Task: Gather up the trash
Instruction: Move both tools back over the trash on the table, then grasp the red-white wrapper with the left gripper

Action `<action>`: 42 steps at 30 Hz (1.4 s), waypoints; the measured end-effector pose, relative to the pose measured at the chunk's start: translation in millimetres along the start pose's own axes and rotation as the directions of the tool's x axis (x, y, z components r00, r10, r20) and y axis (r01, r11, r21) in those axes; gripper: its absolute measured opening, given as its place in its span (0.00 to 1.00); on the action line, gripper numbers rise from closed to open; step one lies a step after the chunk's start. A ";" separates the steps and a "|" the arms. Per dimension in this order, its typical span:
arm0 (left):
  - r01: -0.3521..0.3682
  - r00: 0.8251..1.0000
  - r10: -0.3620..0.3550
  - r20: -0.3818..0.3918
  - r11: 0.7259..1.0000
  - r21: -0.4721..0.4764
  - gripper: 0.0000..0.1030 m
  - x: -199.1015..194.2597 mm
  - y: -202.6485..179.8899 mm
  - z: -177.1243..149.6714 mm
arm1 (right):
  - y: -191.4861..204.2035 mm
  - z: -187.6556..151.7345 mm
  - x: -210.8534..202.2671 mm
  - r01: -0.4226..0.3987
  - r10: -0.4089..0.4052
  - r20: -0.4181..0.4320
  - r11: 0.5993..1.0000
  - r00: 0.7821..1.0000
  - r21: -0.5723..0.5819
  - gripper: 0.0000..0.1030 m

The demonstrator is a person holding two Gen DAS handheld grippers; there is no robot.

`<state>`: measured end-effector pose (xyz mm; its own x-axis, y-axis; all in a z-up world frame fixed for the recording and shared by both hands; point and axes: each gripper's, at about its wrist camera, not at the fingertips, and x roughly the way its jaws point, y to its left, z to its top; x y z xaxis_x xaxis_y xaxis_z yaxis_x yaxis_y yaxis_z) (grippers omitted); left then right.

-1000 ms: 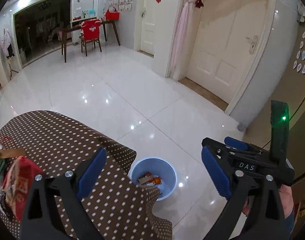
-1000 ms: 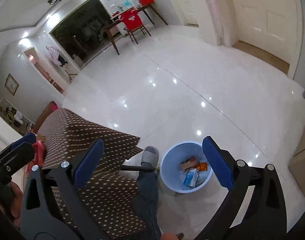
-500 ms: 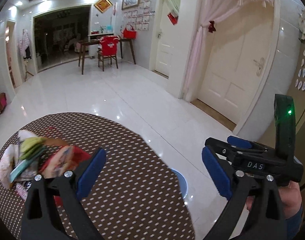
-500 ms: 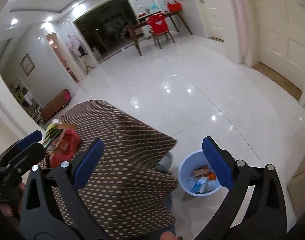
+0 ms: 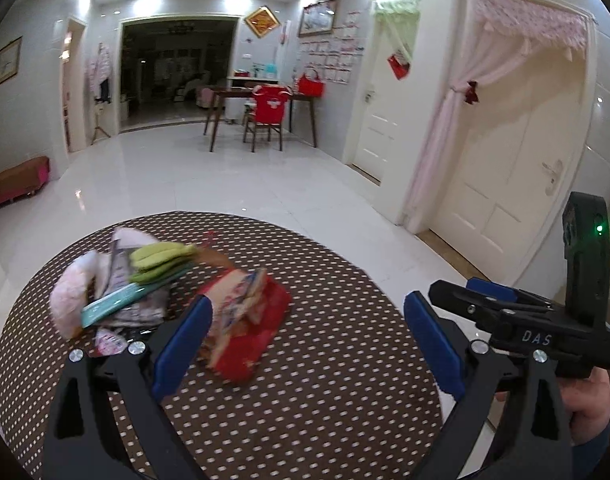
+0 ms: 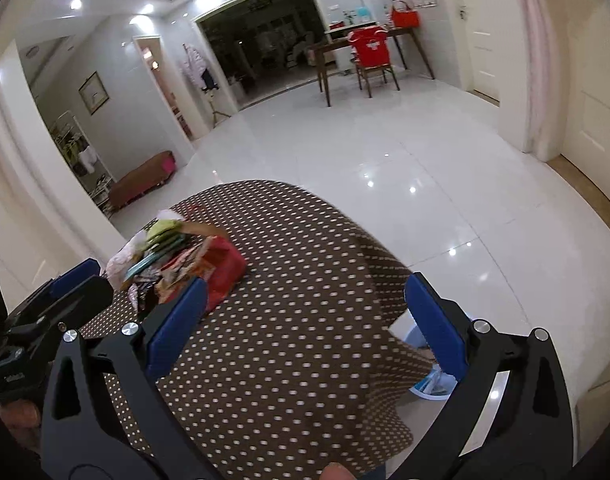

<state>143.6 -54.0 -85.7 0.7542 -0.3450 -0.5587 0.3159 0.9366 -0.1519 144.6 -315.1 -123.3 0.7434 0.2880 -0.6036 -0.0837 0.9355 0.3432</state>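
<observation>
A pile of trash lies on the round table with the brown dotted cloth (image 5: 325,360): a red snack packet (image 5: 249,324), green wrappers (image 5: 161,260), a teal packet (image 5: 113,306) and pink-white wrappers (image 5: 75,288). My left gripper (image 5: 305,344) is open and empty, above the table just right of the red packet. My right gripper (image 6: 301,328) is open and empty over the table (image 6: 289,280), with the pile (image 6: 185,256) to its upper left. The blue trash bin (image 6: 429,384) shows partly behind the right finger, on the floor by the table.
The right gripper's body (image 5: 545,320) shows at the right of the left wrist view; the left gripper (image 6: 45,312) shows at the left of the right wrist view. White tiled floor (image 6: 425,160) surrounds the table. A desk and red-covered chair (image 5: 267,114) stand far back, with doors on the right.
Both views have tilted up from the bin on the floor to the tabletop. The trash pile has come towards the centre, and the bin has left the left wrist view.
</observation>
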 end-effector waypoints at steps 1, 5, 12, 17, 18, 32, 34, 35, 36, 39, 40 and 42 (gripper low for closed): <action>-0.015 1.000 0.015 0.004 1.000 -0.009 0.92 -1.8 4.8 -1.4 | 4.4 -0.8 1.6 -0.004 0.004 -0.004 1.000 1.000 -0.005 0.94; -0.061 0.998 0.062 0.005 0.997 -0.054 0.92 -7.7 28.1 -11.7 | 19.9 -4.6 11.4 -0.021 0.020 -0.021 1.000 1.000 -0.024 0.94; -0.167 0.986 0.161 -0.048 0.969 -0.179 0.92 -1.6 85.8 -33.8 | 44.1 -15.9 33.6 -0.051 0.048 -0.059 0.997 0.997 -0.052 0.94; -0.266 0.962 0.242 -0.127 0.937 -0.227 0.92 17.7 121.6 -43.5 | 47.8 -22.8 48.2 -0.076 0.071 -0.086 0.995 0.994 -0.057 0.94; -0.280 0.957 0.254 -0.137 0.933 -0.225 0.92 21.6 125.2 -43.3 | 47.3 -23.6 50.0 -0.080 0.075 -0.089 0.995 0.993 -0.058 0.94; -0.373 0.914 0.307 -0.266 0.894 -0.248 0.57 74.6 177.3 -40.8 | 38.0 -25.2 75.5 -0.106 0.101 -0.126 0.994 0.987 -0.037 0.94; -0.352 0.921 0.285 -0.266 0.901 -0.254 0.50 79.0 178.8 -42.2 | 38.3 -24.9 76.9 -0.108 0.103 -0.128 0.993 0.986 -0.037 0.94; -0.337 0.926 0.272 -0.262 0.908 -0.249 0.44 79.1 177.8 -42.6 | 38.6 -25.3 77.6 -0.110 0.104 -0.130 0.993 0.986 -0.037 0.94; -0.321 0.931 0.256 -0.259 0.913 -0.253 0.39 79.0 177.8 -43.1 | 38.7 -25.5 78.0 -0.111 0.106 -0.133 0.993 0.986 -0.038 0.94; -0.292 0.940 0.228 -0.255 0.923 -0.251 0.35 74.4 176.0 -46.9 | 42.5 -27.0 81.2 -0.115 0.108 -0.140 0.993 0.984 -0.042 0.94; -0.285 0.942 0.222 -0.253 0.925 -0.249 0.35 71.6 175.0 -49.5 | 43.7 -27.7 81.7 -0.117 0.110 -0.141 0.992 0.984 -0.043 0.94; -0.277 0.943 0.216 -0.254 0.930 -0.240 0.33 63.5 172.6 -55.9 | 48.5 -28.6 84.2 -0.121 0.113 -0.145 0.991 0.983 -0.050 0.94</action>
<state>213.8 89.2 -193.0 0.6332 -0.1077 -0.7664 -0.0533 0.9818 -0.1821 184.1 -239.6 -178.1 0.6250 0.4181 -0.6592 -0.2063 0.9029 0.3770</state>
